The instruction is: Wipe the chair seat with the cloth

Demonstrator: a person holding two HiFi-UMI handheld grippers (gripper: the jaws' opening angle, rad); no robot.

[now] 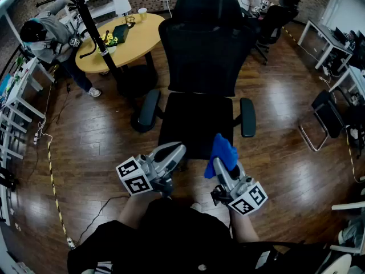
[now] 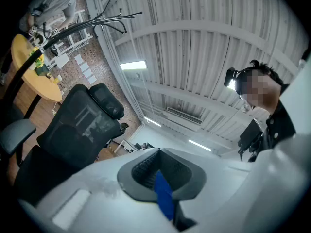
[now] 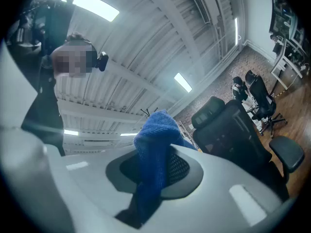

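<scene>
- While the person stands at the front of a black office chair, the right gripper (image 1: 222,171) is clamped on a bunched blue cloth (image 1: 223,152) over the front edge of the chair seat (image 1: 191,121); whether cloth and seat touch cannot be told
- The left gripper (image 1: 178,150), just beside it, has its jaws pressed together; a thin blue strip (image 2: 164,200) in the seam looks like gripper, not cloth
- Risk: most of the cloth stands past the jaws as a loose wad, so drag on the seat could tug it free
- Risk: if the wad folds aside, bare gripper tips would scrape the seat
- Risk: nothing steadies the chair on the wood floor (image 1: 91,147), so a push may roll or swivel it
- Risk: wide strokes could strike an armrest (image 1: 247,117)
</scene>
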